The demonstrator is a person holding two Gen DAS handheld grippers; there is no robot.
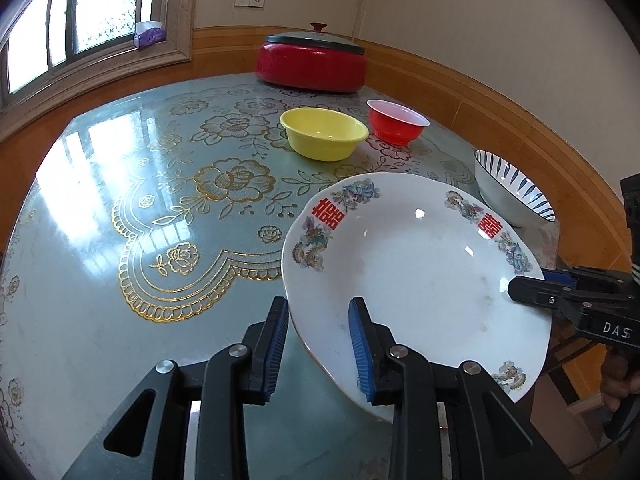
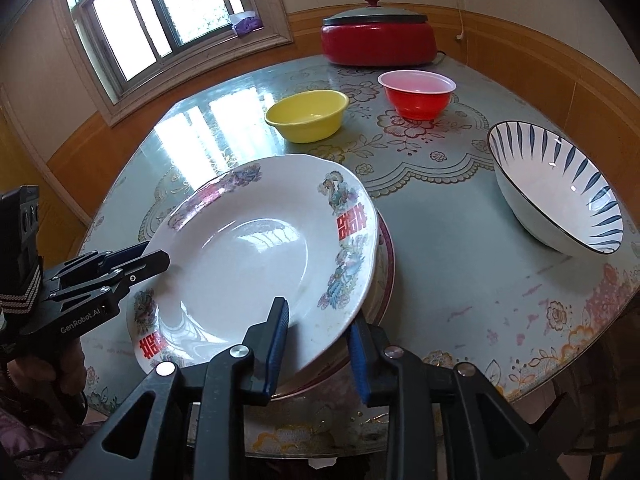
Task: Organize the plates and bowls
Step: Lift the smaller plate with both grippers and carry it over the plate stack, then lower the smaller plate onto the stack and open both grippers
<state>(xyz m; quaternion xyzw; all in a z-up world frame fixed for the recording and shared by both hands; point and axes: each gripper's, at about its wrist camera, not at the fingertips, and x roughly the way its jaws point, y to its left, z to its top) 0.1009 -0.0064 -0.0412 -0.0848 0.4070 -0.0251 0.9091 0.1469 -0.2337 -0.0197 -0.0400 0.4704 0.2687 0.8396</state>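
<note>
A white plate [image 1: 420, 264] [image 2: 248, 256] with red characters and floral prints is tilted near the table's front edge. My left gripper [image 1: 320, 340] [image 2: 148, 256] straddles its rim, one pad on the upper face and one below, shut on it. My right gripper [image 2: 318, 336] [image 1: 528, 286] clamps the opposite rim the same way. Under the plate's right side lies a second plate with a pink rim [image 2: 384, 280], mostly hidden. Further back stand a yellow bowl [image 1: 324, 134] [image 2: 306, 116], a red bowl [image 1: 396, 122] [image 2: 416, 94] and a blue-striped white bowl [image 1: 512, 192] [image 2: 556, 192].
A red lidded pot [image 1: 312, 60] [image 2: 378, 42] stands at the back of the round glass-topped table [image 1: 100, 240]. Wood-panelled walls and a window surround it. A hand [image 2: 48, 368] holds the left gripper's handle at the lower left.
</note>
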